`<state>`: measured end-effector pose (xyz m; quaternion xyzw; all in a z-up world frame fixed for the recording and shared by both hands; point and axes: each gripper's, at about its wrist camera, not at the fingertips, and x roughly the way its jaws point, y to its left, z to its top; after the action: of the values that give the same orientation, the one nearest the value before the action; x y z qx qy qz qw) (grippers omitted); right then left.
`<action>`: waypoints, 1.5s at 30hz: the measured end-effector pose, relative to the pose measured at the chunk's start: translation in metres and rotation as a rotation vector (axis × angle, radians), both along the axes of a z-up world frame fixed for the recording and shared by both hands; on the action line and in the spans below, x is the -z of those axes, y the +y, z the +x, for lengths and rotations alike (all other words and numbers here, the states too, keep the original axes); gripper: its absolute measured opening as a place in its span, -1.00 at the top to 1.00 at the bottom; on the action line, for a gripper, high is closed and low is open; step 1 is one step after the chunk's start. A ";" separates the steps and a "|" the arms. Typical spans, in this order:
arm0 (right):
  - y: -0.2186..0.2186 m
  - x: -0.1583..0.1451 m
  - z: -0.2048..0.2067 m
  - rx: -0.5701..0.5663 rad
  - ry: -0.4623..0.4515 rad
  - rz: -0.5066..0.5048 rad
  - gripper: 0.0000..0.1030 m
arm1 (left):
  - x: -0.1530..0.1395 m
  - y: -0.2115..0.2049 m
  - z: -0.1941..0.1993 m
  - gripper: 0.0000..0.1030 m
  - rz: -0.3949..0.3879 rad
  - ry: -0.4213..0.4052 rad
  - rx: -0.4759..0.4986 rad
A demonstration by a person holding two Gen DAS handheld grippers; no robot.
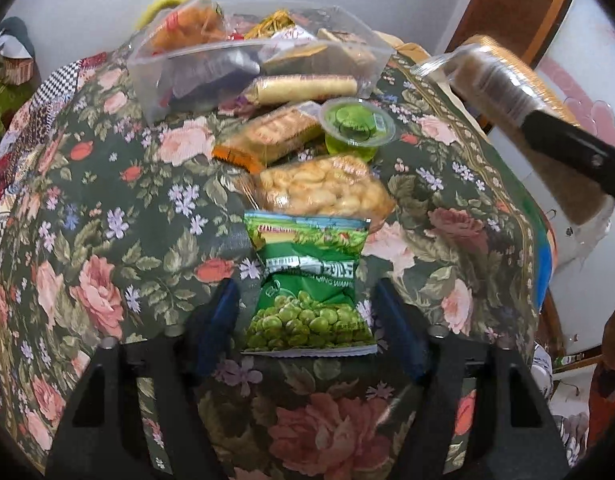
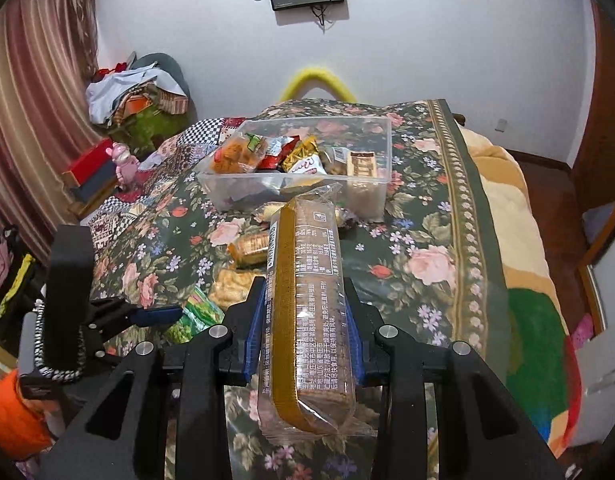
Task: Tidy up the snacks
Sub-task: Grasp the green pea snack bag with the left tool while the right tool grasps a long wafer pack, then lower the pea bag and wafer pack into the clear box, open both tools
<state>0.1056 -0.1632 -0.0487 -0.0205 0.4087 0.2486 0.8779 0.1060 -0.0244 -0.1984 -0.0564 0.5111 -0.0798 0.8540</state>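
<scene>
A green pea snack bag lies on the floral cloth between the fingers of my open left gripper, which straddles it without clamping. My right gripper is shut on a long clear sleeve of brown biscuits and holds it above the cloth; it shows in the left wrist view at the upper right. A clear plastic bin with several snacks stands further back, also in the left wrist view. In front of it lie a bean bag, a cracker pack, a green jelly cup and a biscuit roll.
The floral cloth covers a bed; its right edge drops to a blanket. Clothes and boxes are piled at the far left by a curtain. My left gripper shows in the right wrist view at the lower left.
</scene>
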 end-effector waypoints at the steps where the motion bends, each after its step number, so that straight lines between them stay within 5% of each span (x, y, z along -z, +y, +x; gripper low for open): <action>1: -0.001 -0.001 -0.001 0.001 -0.002 0.001 0.38 | 0.000 0.000 0.000 -0.04 0.006 -0.003 -0.001; 15: -0.002 -0.009 0.006 0.009 -0.028 0.014 0.38 | -0.048 0.009 -0.005 0.11 -0.024 -0.144 -0.006; 27: 0.009 -0.025 0.045 0.009 -0.085 0.021 0.38 | -0.095 0.033 0.047 0.11 -0.028 -0.275 -0.055; 45: 0.031 -0.007 0.132 0.016 -0.068 0.053 0.38 | -0.084 0.040 0.165 0.11 -0.010 -0.290 -0.094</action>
<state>0.2377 -0.1325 -0.0412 -0.0023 0.3723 0.2515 0.8934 0.2710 0.0152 -0.1144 -0.0722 0.3789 -0.0497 0.9213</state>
